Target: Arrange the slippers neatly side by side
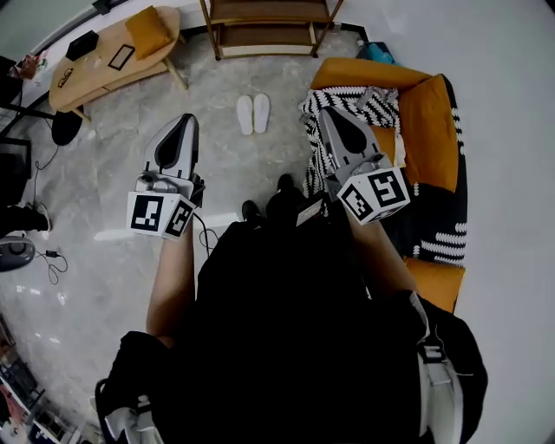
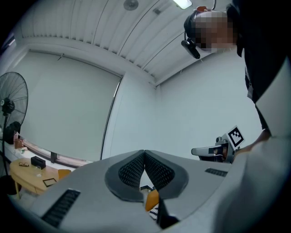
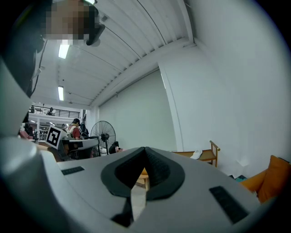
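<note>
Two white slippers [image 1: 253, 114] lie side by side on the marble floor, toes toward a wooden shelf. My left gripper [image 1: 186, 119] hangs well short of them, to their left, held level and shut with nothing in it. My right gripper [image 1: 327, 112] hangs to their right, over the edge of an orange sofa, also shut and empty. In the left gripper view the jaw tips [image 2: 144, 152] meet, and the right gripper [image 2: 213, 150] shows at the side. The jaw tips [image 3: 145, 149] also touch in the right gripper view. Neither gripper touches a slipper.
An orange sofa [image 1: 436, 130] with a black-and-white patterned throw [image 1: 371, 104] stands at the right. A wooden shelf [image 1: 267, 26] is at the back. A low oval wooden table [image 1: 108, 61] with an orange cushion sits at the back left. Cables and a standing fan [image 3: 104, 133] are at the left.
</note>
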`<state>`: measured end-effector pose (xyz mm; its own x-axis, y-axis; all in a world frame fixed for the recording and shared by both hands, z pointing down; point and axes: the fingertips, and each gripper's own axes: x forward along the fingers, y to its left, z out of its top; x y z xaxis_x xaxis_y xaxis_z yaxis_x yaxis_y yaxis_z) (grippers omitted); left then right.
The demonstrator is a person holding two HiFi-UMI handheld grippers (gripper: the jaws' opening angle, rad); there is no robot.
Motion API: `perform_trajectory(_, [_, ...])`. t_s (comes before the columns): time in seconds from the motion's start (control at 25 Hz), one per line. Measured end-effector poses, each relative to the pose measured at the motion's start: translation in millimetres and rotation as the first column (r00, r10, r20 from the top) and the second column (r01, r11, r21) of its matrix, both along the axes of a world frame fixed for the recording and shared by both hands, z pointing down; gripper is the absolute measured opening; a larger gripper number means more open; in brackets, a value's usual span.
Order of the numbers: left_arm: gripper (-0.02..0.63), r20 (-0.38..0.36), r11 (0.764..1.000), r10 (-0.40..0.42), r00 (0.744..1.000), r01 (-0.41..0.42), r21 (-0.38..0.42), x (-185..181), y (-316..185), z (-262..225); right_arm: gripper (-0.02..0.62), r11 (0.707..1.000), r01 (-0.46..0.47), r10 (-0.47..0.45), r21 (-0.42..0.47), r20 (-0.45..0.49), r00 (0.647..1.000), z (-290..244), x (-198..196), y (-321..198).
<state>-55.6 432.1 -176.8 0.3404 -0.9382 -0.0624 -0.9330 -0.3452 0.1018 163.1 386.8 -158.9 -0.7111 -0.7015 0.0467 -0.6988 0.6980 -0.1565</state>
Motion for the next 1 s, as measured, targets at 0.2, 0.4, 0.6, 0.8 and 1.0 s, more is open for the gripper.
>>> perform_trajectory(0.2, [0.017,-0.006,1.0,0.002,1.0,-0.002,0.001,23,28,-5,0.032,0.997,0.077,-0.076,0.028,-0.021,0.997,-7,2,22])
perform_trajectory(0.4, [0.016,0.006,0.999,-0.035,0.999,0.035,-0.037,50,54,3,0.032,0.994,0.105,-0.105,0.021,-0.017,0.994,-5,21,50])
perform_trajectory(0.6, [0.015,0.012,0.996,-0.006,1.0,0.007,-0.087,107,81,17,0.032,0.992,0.121,-0.121,-0.019,0.0,0.993,13,70,77])
perform_trajectory(0.8, [0.016,0.019,0.991,0.011,1.0,-0.009,-0.131,144,102,27,0.032,0.991,0.114,-0.115,-0.067,-0.013,0.993,38,98,103])
perform_trajectory(1.0, [0.015,0.009,0.991,-0.008,1.0,0.009,-0.137,150,115,34,0.032,0.989,0.114,-0.116,-0.093,-0.016,0.993,45,96,124])
